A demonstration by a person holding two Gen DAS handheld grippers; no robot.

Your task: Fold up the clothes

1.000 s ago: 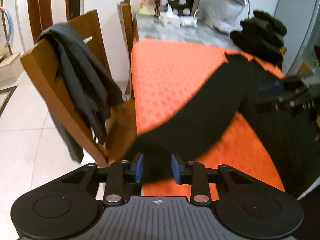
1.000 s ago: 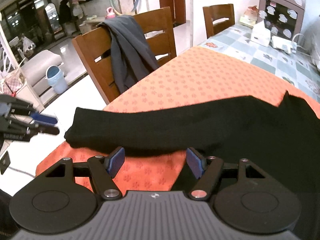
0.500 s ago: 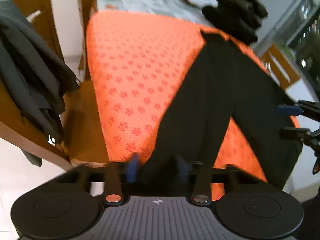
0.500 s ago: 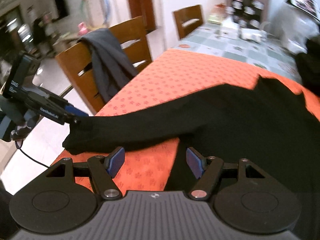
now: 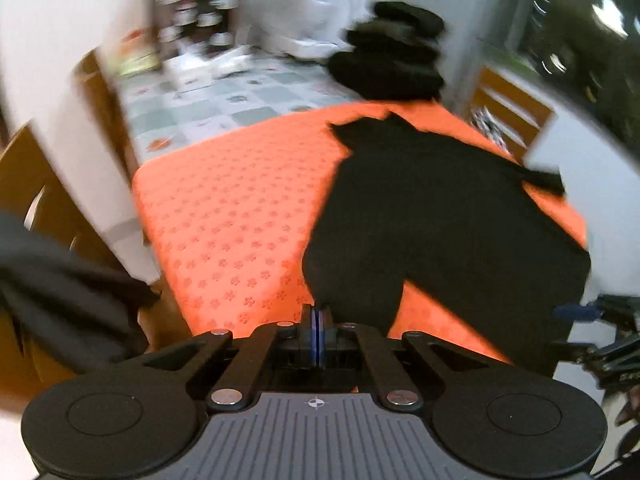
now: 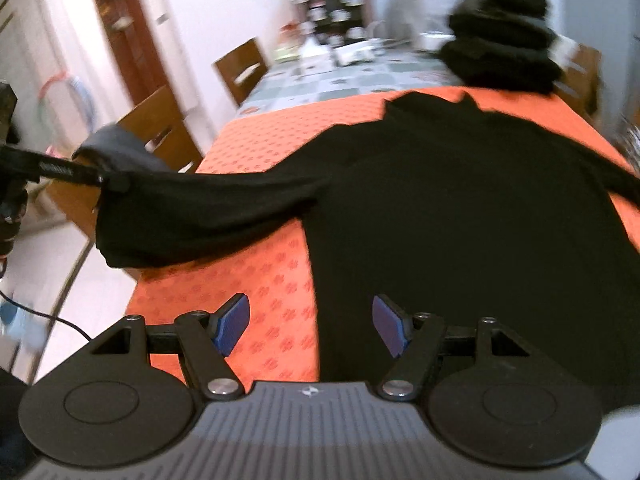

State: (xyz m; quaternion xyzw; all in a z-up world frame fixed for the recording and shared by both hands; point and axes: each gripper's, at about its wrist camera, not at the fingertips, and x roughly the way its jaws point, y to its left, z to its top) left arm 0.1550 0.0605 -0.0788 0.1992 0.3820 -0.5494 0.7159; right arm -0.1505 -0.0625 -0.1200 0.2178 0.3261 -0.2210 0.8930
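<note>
Left claw (image 5: pixel 319 322) is clamped on the black sweater's (image 6: pixel 460 208) sleeve cuff (image 6: pixel 116 216), lifting it off the surface (image 5: pixel 224 208) for folding; right claw (image 6: pixel 311 324) gapes empty over the hem.

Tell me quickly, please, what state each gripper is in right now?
Left gripper: shut on the sleeve of the black sweater, lifting it.
Right gripper: open, holding nothing, over the sweater's hem.

Even indoor light fills both views, bright on the walls; the black sweater (image 6: pixel 460 216) reads as a flat dark mass with no fold detail; motion blur smears the far background and frame edges; fisheye bending curves the orange cloth (image 5: pixel 240 208) and doorway (image 6: pixel 124 36); corners vignette to black.
</note>
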